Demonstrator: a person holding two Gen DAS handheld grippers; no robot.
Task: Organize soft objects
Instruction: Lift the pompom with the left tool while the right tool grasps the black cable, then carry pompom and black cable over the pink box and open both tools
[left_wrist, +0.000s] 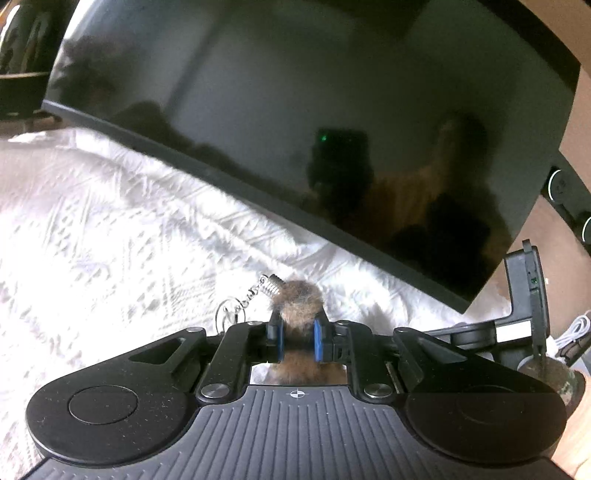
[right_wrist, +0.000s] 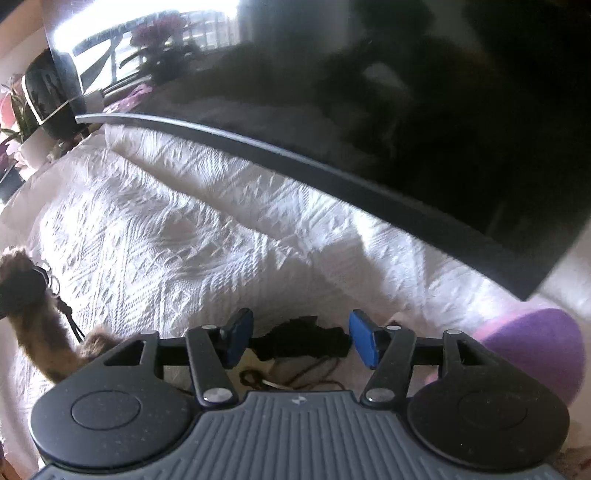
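A fuzzy brown fur tail ends in a shiny metal chain. Beneath it, white embossed, matt cloth. Behind, a glossy black screen.

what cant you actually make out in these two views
- Left wrist: brown furry keychain, lower part hidden behind the left gripper.
- Right wrist: black object between the open right gripper, too dark to identify.
- Right wrist: purple object, cut off behind the gripper body.

White textured bedspread, dark glossy screen, bright daylight
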